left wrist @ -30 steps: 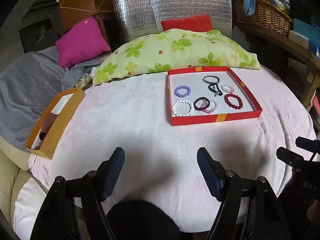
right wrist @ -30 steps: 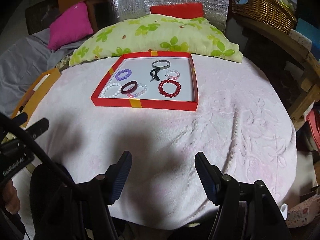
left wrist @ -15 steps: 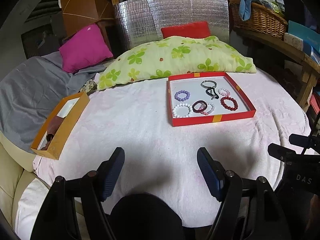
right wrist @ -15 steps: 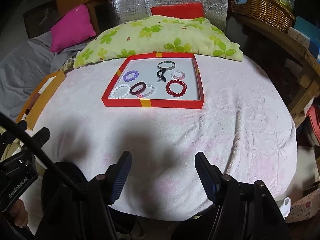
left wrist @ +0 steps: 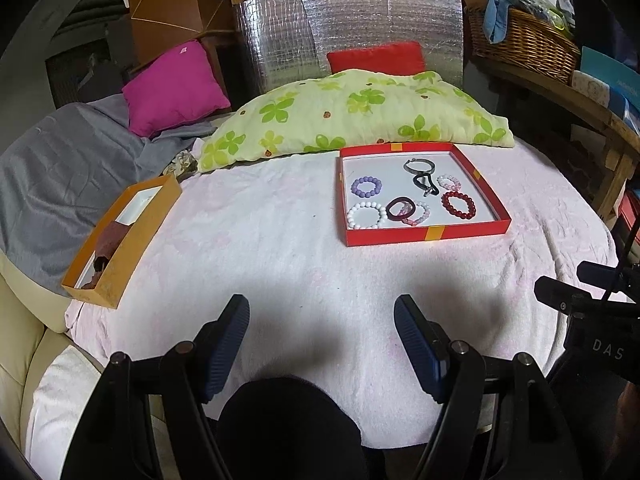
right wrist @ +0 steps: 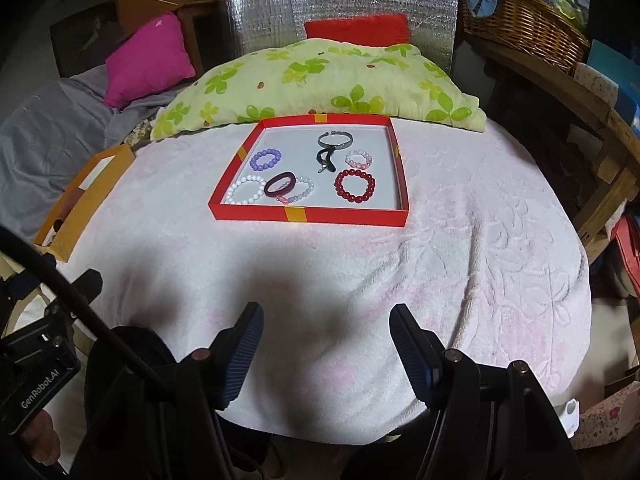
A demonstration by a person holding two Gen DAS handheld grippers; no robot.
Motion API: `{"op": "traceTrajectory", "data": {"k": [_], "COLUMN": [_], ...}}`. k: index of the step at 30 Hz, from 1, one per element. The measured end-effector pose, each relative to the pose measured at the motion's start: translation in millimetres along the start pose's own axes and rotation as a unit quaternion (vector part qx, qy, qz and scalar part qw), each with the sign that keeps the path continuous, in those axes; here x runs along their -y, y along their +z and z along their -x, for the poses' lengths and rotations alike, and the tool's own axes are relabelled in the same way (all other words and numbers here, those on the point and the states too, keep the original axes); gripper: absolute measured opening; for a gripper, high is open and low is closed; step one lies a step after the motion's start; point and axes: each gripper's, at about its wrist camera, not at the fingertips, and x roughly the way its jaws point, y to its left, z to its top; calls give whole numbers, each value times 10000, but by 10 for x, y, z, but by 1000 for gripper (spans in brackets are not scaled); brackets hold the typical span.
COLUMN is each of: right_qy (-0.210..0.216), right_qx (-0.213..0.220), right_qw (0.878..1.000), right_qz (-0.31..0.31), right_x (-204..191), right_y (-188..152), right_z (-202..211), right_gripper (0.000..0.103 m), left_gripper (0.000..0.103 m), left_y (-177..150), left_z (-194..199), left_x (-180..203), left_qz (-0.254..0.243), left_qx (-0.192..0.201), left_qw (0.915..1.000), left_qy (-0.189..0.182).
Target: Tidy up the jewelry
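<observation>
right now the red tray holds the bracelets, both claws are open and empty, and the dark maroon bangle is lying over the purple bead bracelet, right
Not quite: the dark maroon bangle lies over the pale pink bead bracelet, not the purple bead bracelet, which sits apart behind it, as the right wrist view shows. The rest stands: the red tray holds the bracelets, and the left claw and right claw are open and empty.

Ahead of me a shallow red tray (right wrist: 308, 215) lies flat, holding beaded bracelets: purple (right wrist: 265, 159), white (right wrist: 245, 190), dark red (right wrist: 355, 185), pale pink (right wrist: 358, 159), plus a maroon bangle (right wrist: 280, 185).
</observation>
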Motion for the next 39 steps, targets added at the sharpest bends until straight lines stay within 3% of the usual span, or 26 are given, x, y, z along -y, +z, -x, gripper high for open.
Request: {"op": "traceTrajectory", "data": {"k": [39], "right_qy": [6], "right_qx": [177], "right_qw": [9995], "right_qz": [-252], "right_x": [30], "right_y": [-13], "right_z": [143], "right_gripper": [69], "left_gripper": [75], "left_y": [21], "left_z": [88], "left_x": [-163], "left_qz": [277], "left_qx": [10], "left_qw": [9996], "left_qy": [28]}}
